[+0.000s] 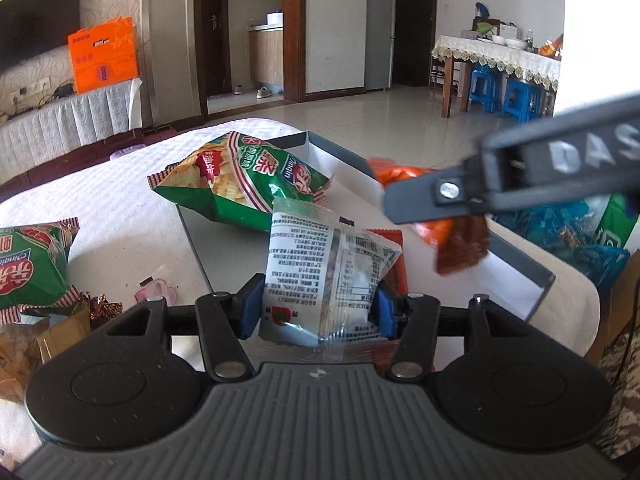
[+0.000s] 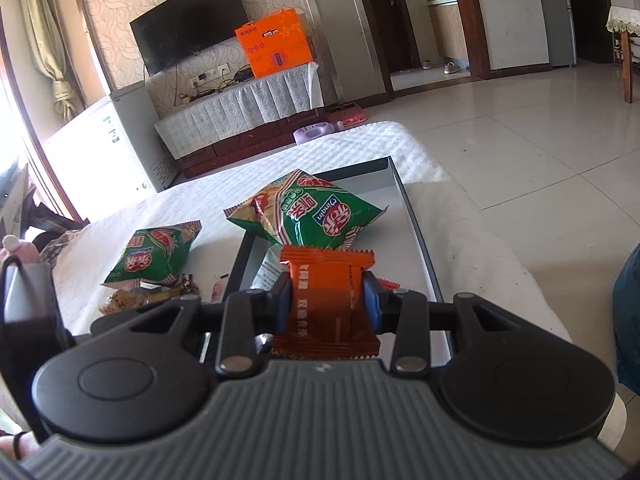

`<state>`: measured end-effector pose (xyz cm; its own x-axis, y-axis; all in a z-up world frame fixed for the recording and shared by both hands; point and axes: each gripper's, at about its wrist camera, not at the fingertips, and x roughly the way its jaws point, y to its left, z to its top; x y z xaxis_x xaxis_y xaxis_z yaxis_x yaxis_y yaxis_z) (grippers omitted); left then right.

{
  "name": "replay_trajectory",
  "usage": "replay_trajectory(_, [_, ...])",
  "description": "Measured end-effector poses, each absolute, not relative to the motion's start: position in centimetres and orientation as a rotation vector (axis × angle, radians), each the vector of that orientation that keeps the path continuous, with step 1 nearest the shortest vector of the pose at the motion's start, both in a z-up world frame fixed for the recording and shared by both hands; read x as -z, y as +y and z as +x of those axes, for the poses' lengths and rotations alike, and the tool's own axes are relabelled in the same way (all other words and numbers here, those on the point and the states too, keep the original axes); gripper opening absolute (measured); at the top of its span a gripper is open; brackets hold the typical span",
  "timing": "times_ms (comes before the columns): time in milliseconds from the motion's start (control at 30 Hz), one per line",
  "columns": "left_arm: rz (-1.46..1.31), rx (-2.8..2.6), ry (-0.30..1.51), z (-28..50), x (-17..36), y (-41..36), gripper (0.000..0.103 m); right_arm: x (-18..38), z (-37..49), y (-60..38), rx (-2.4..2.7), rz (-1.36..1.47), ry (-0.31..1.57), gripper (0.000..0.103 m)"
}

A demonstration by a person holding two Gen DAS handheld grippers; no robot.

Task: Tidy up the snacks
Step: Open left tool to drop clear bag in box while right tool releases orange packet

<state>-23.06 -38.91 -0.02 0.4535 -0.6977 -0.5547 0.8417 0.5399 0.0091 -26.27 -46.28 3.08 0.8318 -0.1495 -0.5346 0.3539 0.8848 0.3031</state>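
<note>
Left gripper [image 1: 316, 310] pinches a clear printed plastic snack packet [image 1: 328, 272]. Right gripper [image 2: 326, 298] pinches an orange foil snack wrapper [image 2: 326, 300]. Both sit over the shallow grey tray [image 2: 416, 216].

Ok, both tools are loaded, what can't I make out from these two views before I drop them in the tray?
- Tray near end: right wrist view, hidden by the right tool and its orange packet.
- Tray floor: left wrist view, covered by the clear packet in the left tool.
- Pile of small snacks: cut by the left edge.
</note>
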Motion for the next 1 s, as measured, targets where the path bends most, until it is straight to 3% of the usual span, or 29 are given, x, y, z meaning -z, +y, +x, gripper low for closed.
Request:
replay_trajectory(400, [0.320, 0.991, 0.519, -23.8, 0.2, -38.6, 0.066, -2.2, -23.9, -45.7, 0.278, 0.379, 0.568, 0.040])
replay_trajectory(600, [0.308, 1.011, 0.505, -24.3, 0.0, -38.2, 0.081, -1.8, -23.1, -45.5, 0.280, 0.371, 0.594, 0.040])
replay_trajectory(1000, [0.298, 1.006, 0.446, -25.0, -0.5, -36.7, 0.086, -1.0, -22.9, -45.6, 0.289, 0.395, 0.622, 0.040])
